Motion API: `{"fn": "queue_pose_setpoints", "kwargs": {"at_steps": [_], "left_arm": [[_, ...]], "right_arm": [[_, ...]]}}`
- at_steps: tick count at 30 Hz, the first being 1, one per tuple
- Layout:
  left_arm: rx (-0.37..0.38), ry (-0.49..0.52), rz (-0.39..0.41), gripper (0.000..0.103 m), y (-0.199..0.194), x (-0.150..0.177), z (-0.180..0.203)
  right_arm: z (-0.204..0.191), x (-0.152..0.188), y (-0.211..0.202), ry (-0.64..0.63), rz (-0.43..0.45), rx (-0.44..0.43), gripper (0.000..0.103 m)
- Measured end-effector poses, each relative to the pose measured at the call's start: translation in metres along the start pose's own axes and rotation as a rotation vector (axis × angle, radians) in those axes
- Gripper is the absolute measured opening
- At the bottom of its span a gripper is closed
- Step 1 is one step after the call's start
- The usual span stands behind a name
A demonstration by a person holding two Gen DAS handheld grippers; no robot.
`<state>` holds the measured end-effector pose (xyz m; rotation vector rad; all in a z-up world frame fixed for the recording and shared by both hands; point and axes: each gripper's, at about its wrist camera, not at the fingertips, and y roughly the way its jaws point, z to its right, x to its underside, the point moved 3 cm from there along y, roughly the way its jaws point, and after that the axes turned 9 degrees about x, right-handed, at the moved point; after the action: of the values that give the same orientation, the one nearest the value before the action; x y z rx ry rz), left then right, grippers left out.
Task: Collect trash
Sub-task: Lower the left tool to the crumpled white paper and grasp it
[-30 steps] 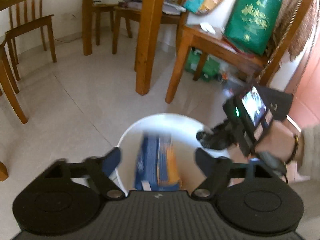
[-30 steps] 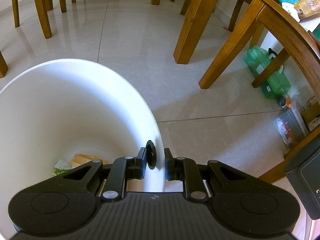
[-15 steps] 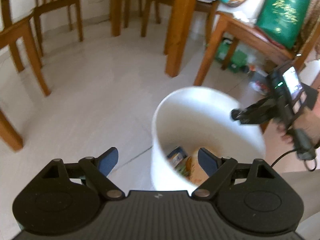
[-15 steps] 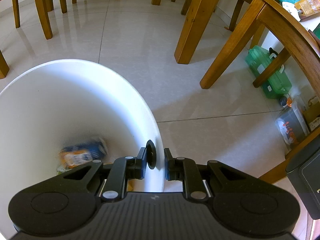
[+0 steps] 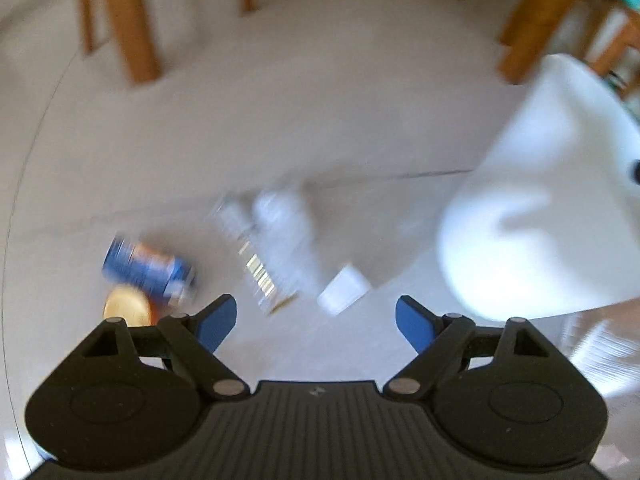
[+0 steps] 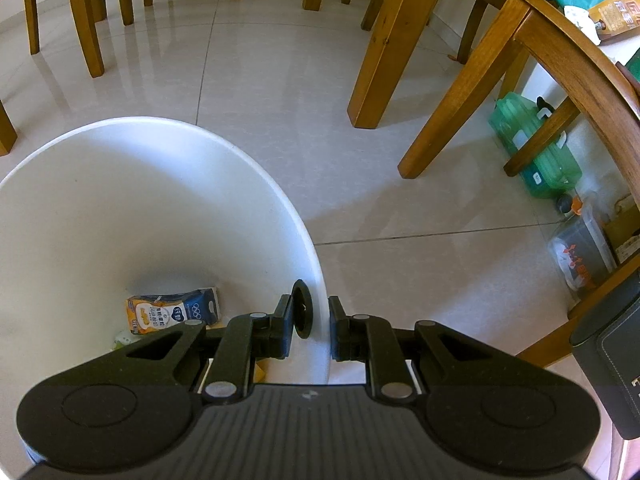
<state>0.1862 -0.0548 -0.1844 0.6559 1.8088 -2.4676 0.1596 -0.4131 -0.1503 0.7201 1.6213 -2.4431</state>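
My right gripper (image 6: 316, 320) is shut on the rim of the white bin (image 6: 168, 184), one finger inside and one outside. A blue and orange carton (image 6: 176, 314) lies at the bin's bottom. In the blurred left wrist view my left gripper (image 5: 316, 316) is open and holds nothing. It hangs over trash on the floor: a blue and orange carton (image 5: 148, 268), an orange piece (image 5: 126, 310), a clear plastic bottle (image 5: 276, 244) and a white cup (image 5: 344, 290). The bin (image 5: 540, 216) stands to the right of that trash.
Wooden table and chair legs (image 6: 382, 44) ring the tiled floor. A green plastic jug (image 6: 536, 148) and clear containers (image 6: 580, 252) sit under a chair at the right. A dark case (image 6: 612, 364) stands at the right edge.
The left gripper let the blue carton fall into the bin, then swung left and down toward the trash on the floor. The right gripper has kept its hold on the rim.
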Motion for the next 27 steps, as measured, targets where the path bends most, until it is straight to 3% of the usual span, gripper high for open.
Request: {"fn": "queue_pose_setpoints", "kwargs": {"at_steps": [7,13,18,24,27], "left_arm": [[-0.136,-0.337,-0.043,0.087,0.033,0.064,-0.069],[-0.16,-0.674,-0.071,0.086,0.051,0.118,-0.117],[-0.218,-0.721,-0.063,0.086,0.067,0.129,-0.131],[-0.174,-0.807,-0.021,0.087,0.079,0.126,-0.145],[-0.187,-0.821,-0.006,0.087,0.085,0.122,-0.151]], "right_arm": [[0.0,0.0,0.0,0.0,0.0,0.001,0.021],[0.0,0.0,-0.001,-0.001,0.001,0.001,0.021],[0.0,0.0,-0.001,-0.001,0.001,0.001,0.021],[0.001,0.0,-0.002,-0.002,0.002,0.002,0.021],[0.0,0.001,-0.002,-0.004,0.003,0.003,0.021]]}}
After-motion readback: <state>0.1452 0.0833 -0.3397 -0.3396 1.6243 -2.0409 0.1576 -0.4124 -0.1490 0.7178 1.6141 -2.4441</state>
